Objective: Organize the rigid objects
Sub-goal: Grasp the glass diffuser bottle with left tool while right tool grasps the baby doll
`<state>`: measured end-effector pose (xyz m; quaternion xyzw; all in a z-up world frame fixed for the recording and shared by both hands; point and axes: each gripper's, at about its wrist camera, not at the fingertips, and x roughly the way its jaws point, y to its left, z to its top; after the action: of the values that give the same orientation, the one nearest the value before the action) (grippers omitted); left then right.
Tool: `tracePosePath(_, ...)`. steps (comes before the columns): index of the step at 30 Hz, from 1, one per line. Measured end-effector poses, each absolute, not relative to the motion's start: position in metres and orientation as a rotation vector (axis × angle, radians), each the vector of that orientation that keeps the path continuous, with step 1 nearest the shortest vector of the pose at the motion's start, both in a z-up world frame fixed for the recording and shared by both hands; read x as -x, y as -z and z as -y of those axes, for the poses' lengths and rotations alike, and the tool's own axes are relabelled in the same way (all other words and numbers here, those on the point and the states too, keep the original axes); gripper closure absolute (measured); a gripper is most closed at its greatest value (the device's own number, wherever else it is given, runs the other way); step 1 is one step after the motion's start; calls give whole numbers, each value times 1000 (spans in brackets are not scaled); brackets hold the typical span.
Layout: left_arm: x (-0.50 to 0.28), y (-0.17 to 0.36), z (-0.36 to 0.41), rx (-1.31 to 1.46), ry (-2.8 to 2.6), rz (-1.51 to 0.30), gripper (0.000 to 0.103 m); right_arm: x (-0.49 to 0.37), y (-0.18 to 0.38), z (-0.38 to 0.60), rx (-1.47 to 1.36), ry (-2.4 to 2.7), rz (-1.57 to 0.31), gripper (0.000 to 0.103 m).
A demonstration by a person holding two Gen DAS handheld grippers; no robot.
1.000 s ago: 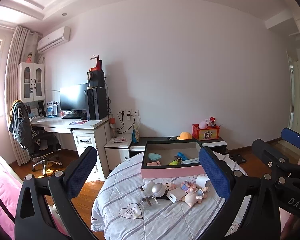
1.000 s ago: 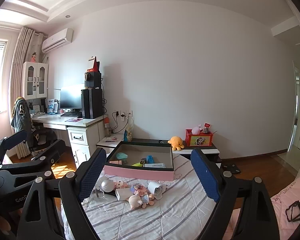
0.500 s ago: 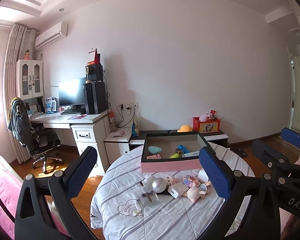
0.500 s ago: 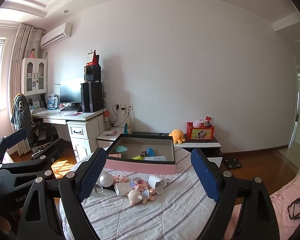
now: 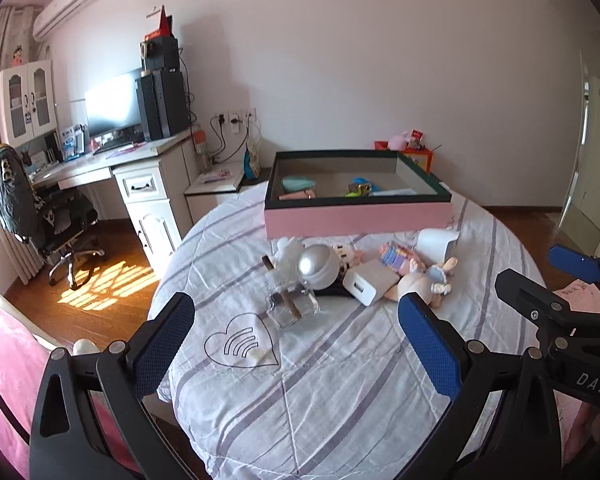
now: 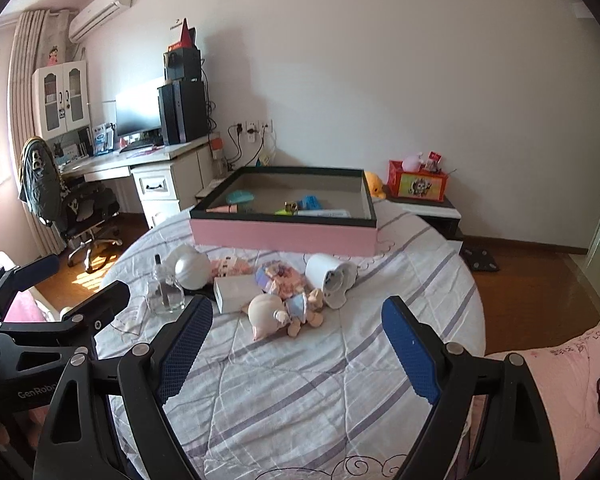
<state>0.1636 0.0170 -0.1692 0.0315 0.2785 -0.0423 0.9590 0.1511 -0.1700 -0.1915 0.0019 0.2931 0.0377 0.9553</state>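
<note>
A heap of small rigid items lies on the striped bedspread (image 5: 340, 380), just in front of a shallow pink box (image 5: 356, 220) with a dark rim. In the heap, from the left: a clear glass bottle (image 5: 290, 306) with a brown stick in it, a silver-white ball-shaped piece (image 5: 318, 266), a white charger block (image 5: 370, 282), a small doll (image 6: 278, 310) lying on its side, a pastel brick-built toy (image 6: 278, 276) and a white cup-shaped item (image 6: 330, 276) tipped over with its mouth toward the camera. The box already holds a few things, among them a teal oval piece (image 5: 298, 183) and a blue one (image 5: 360, 181).

The left gripper (image 5: 296, 344) hangs above the bedspread with its blue pads spread wide and nothing between them; the glass bottle sits just beyond the gap, nearest of the heap to it. The right gripper (image 6: 298, 344) is likewise spread wide and empty, with the doll just ahead of its gap and the cup-shaped item a little farther right. Neither touches any item. Each gripper shows at the edge of the other's view.

Beyond the bed stand a white desk (image 6: 160, 164) with a monitor (image 6: 138, 114), an office chair (image 6: 80, 208) and a red toy box (image 6: 418, 186) on a low cabinet.
</note>
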Motion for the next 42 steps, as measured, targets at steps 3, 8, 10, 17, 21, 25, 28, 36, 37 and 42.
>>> tracePosePath(3,-178,186,-23,-61,65,-615,0,-164,213,171,-13,-78,-652,15)
tracePosePath(8,-201,206,-31,-37,56,-683,0,-186,238,176,-30,-78,-718,15)
tracePosePath(10,-211,214,-32,-31,52,-705,0,-193,243,176,-33,-78,-734,15)
tracePosePath(17,-249,234,-36,-10,51,-770,0,-210,256,178,-51,-78,-773,15)
tracePosePath(21,-271,246,-35,4,34,-835,0,-220,262,177,-65,-90,-798,15)
tracePosePath(25,-288,254,-30,-26,20,-876,0,-230,267,174,-72,-109,-820,15)
tracePosePath(28,-288,252,-29,-19,49,-850,15,-238,267,171,-76,-124,-830,15)
tracePosePath(36,-269,246,-32,-23,90,-798,49,-266,270,161,-73,-142,-877,15)
tracePosePath(37,-265,245,-32,-20,93,-796,49,-267,270,160,-67,-150,-877,15)
tracePosePath(42,-246,239,-27,-19,123,-778,49,-258,269,161,-69,-180,-867,23)
